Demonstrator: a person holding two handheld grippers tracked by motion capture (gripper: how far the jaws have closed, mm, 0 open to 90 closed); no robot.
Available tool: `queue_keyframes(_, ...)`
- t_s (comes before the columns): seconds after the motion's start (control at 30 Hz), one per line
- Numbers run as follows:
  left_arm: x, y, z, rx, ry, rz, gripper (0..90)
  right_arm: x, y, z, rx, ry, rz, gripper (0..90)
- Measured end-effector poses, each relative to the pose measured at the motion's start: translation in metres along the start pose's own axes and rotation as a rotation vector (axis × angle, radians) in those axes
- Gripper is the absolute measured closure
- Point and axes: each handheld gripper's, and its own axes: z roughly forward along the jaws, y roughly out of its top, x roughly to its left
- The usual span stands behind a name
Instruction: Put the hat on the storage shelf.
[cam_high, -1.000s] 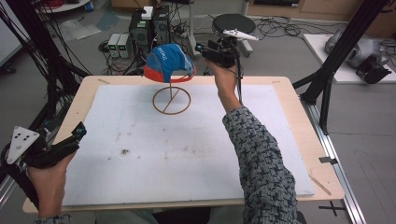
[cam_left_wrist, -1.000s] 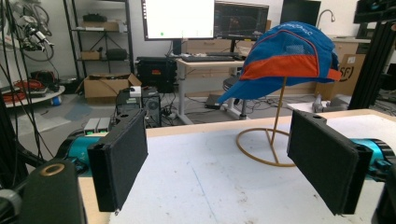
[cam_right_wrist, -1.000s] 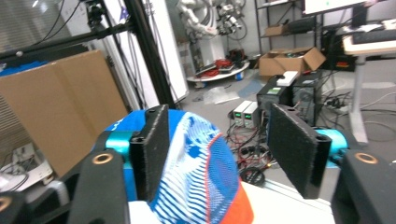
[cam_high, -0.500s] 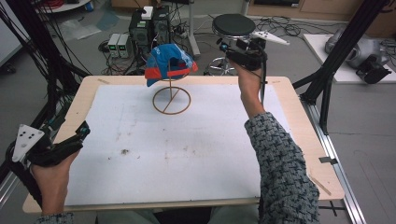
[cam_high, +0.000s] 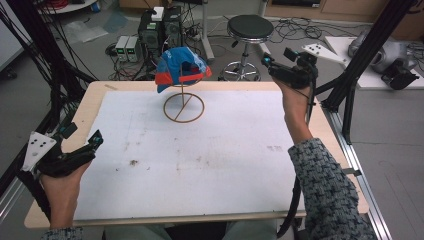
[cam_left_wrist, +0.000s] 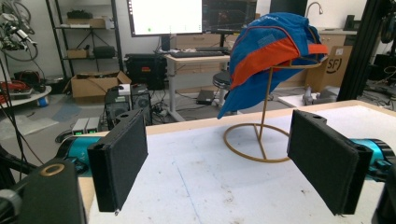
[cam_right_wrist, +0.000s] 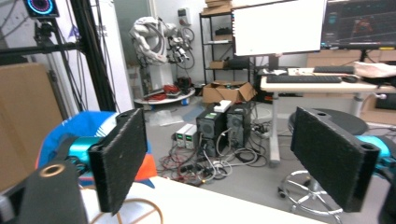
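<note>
A blue and orange cap (cam_high: 180, 67) hangs on a gold wire stand (cam_high: 183, 107) at the far middle of the table. My right gripper (cam_high: 276, 57) is held up over the far right part of the table, to the right of the cap and apart from it. Its jaws have just been opening and stand open with nothing between them. In the right gripper view (cam_right_wrist: 229, 158) the cap (cam_right_wrist: 93, 130) lies behind the left jaw. My left gripper (cam_high: 82, 136) rests at the near left edge, open and empty. The left gripper view (cam_left_wrist: 224, 158) shows the cap (cam_left_wrist: 266, 51) and stand (cam_left_wrist: 261, 140) ahead.
A white mat (cam_high: 200, 160) covers the wooden table (cam_high: 125, 220). Behind the far edge stand a black stool (cam_high: 250, 30) and computer boxes (cam_high: 160, 30) on the floor. A black frame post (cam_high: 350, 95) rises by the right edge.
My right gripper has drawn away from the cap toward the right and its jaws have spread wider. The cap stays on the stand, slightly turned. The left hand has kept still.
</note>
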Motion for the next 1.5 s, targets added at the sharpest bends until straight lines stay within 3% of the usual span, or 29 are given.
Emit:
queue_keyframes(0.4, -0.005, -0.004, 0.005, 0.02, -0.013, 0.012, 20.3, -0.018, -0.025, -0.059, -0.03, -0.051, -0.002, 15.0)
queue_keyframes(0.63, -0.005, -0.005, 0.005, 0.028, -0.009, 0.015, 20.2, -0.021, -0.042, -0.084, -0.045, -0.068, 0.004, 13.4)
queue_keyframes(1.1, -0.007, -0.008, 0.008, 0.045, -0.002, 0.029, 19.8, -0.025, -0.09, -0.112, -0.023, -0.1, 0.011, 12.4)
queue_keyframes(1.17, -0.007, -0.009, 0.008, 0.05, -0.001, 0.03, 19.8, -0.025, -0.092, -0.113, 0.008, -0.102, 0.015, 11.8)
queue_keyframes(1.2, -0.007, -0.01, 0.009, 0.051, 0.001, 0.032, 19.9, -0.024, -0.096, -0.115, -0.01, -0.101, 0.01, 11.8)
queue_keyframes(1.5, -0.006, -0.01, 0.008, 0.05, 0.003, 0.032, 19.8, -0.018, -0.138, -0.126, 0.028, -0.095, 0.026, 11.8)
